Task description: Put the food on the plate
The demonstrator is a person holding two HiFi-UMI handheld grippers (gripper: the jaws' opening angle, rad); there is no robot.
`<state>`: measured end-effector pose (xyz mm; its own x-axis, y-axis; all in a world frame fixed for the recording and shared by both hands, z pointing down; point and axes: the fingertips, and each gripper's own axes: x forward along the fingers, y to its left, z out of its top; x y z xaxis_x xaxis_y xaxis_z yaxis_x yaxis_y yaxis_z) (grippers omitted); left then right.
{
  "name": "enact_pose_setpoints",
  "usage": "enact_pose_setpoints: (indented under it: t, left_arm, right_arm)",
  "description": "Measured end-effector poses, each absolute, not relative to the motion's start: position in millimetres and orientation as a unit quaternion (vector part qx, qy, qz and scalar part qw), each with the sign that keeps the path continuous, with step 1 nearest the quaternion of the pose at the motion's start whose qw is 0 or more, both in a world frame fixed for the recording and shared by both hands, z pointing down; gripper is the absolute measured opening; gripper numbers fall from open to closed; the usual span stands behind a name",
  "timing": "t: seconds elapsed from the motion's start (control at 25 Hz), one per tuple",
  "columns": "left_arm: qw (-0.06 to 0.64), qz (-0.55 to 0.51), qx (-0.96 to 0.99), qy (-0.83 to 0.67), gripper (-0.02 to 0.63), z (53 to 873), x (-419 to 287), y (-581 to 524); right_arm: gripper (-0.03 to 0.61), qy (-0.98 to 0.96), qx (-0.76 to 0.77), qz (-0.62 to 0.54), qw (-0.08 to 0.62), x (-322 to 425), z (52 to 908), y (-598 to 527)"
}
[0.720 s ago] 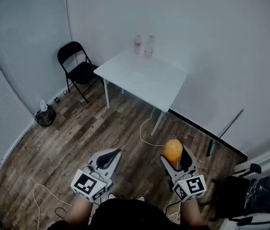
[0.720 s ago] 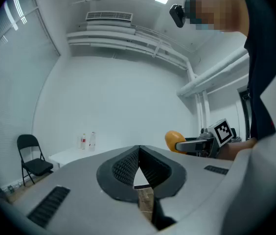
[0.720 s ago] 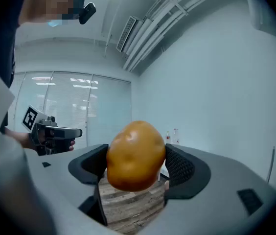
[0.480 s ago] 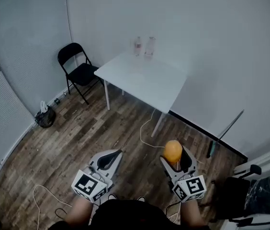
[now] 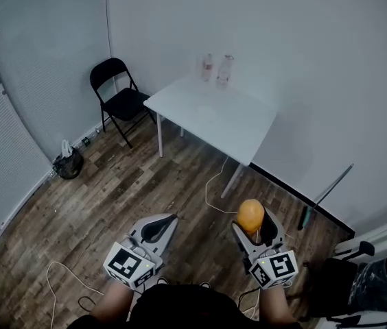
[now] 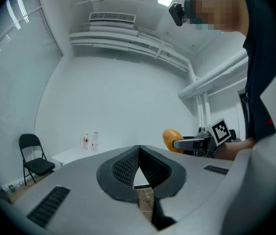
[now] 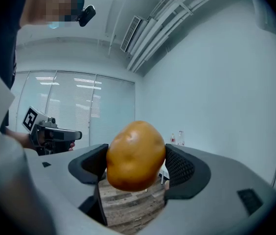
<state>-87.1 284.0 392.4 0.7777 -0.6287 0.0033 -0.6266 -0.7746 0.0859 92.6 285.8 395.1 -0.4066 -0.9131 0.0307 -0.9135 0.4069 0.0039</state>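
A round orange-brown piece of food (image 5: 250, 215) is held above the wooden floor, with my right gripper (image 5: 252, 221) shut on it. In the right gripper view the food (image 7: 135, 155) fills the gap between the two dark pads, which press on its sides. My left gripper (image 5: 167, 220) is level with it on the left, shut with nothing between its pads; its tips (image 6: 138, 150) touch. From the left gripper view the food (image 6: 171, 138) shows in the right gripper off to the right. I cannot make out a plate.
A white table (image 5: 214, 118) stands ahead against the wall with two clear bottles (image 5: 217, 69) at its far edge. A black folding chair (image 5: 120, 99) is to its left, a dark bag (image 5: 68, 163) by the left wall. Cables lie on the floor (image 5: 210, 187).
The head view has shifted a little, so table and chair appear further right and lower. Both grippers keep their pose, and the food stays in the right one.
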Motion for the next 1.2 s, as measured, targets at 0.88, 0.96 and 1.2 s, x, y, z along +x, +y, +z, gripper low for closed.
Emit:
enact_pose_setpoints:
  t: [0.88, 0.96, 1.2]
  left_arm:
    - [0.046, -0.006, 0.944, -0.327, 0.02, 408.0, -108.7, 196.0]
    - [0.044, -0.006, 0.942, -0.333, 0.02, 406.9, -91.7, 179.8]
    - [0.027, -0.007, 0.938, -0.347, 0.02, 387.8, -36.6, 127.9]
  right_arm:
    - [0.38, -0.83, 0.558, 0.016, -0.005, 83.7, 408.4, 201.7]
    - [0.38, -0.831, 0.557, 0.015, -0.009, 103.7, 410.4, 183.7]
    - [0.38, -0.833, 0.552, 0.009, -0.024, 166.7, 398.9, 125.1]
